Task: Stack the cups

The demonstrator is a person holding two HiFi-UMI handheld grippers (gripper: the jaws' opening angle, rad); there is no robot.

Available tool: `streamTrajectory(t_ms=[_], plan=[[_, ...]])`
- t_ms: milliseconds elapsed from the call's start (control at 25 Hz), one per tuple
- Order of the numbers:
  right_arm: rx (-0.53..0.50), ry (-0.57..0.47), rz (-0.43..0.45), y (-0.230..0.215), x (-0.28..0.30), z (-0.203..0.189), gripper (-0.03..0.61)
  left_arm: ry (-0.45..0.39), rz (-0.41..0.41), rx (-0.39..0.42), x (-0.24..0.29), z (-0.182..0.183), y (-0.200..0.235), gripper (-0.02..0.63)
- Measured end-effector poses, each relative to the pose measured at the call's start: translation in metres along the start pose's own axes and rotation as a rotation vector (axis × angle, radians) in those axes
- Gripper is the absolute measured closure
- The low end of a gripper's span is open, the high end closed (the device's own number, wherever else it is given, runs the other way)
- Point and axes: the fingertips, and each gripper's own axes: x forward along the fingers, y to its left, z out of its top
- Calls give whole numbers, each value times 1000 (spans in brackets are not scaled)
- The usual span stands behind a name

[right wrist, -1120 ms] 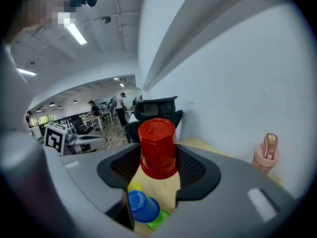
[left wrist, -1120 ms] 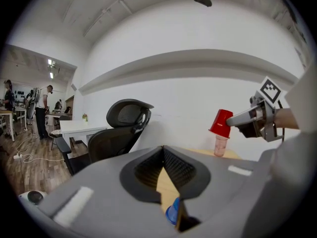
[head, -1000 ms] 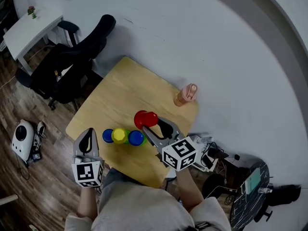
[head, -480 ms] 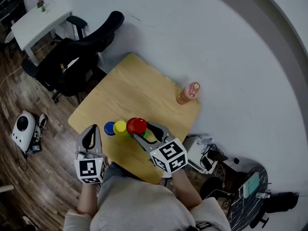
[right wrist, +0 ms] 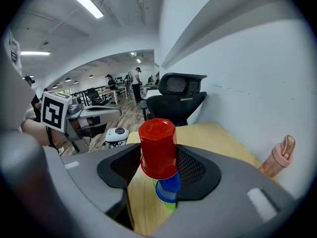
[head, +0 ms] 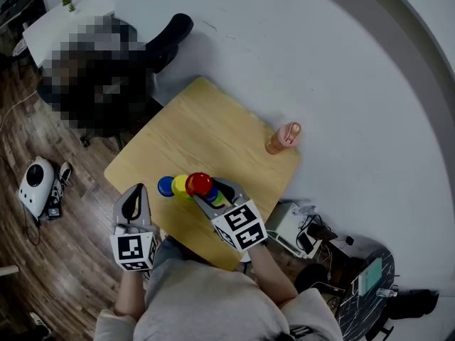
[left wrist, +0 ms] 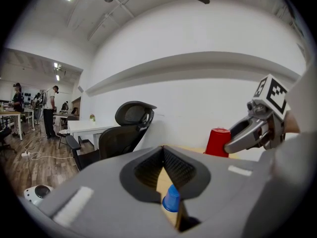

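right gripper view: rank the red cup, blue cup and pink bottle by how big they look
1. red cup, nearest the camera
2-3. pink bottle and blue cup look alike; the blue is partly hidden by the red

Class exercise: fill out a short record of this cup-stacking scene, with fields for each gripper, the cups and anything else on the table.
Left gripper: shut, empty, by the table edge
Right gripper: closed on the red cup, held upside down
Below it: blue cup over a green cup
Loose cups: yellow cup and second blue cup, side by side
Also on table: pink bottle, standing near the far corner
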Motion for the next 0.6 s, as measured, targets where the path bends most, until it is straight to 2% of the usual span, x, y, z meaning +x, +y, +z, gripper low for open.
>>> streamTrajectory(t_ms=[240,600], plan=[[-31,10,-15,1,6,-6,357,2,6,-3,-1,-2,4,555],[5,-14,-6,1,9,-8,357,10,4,-4,-1,-5,5,555]])
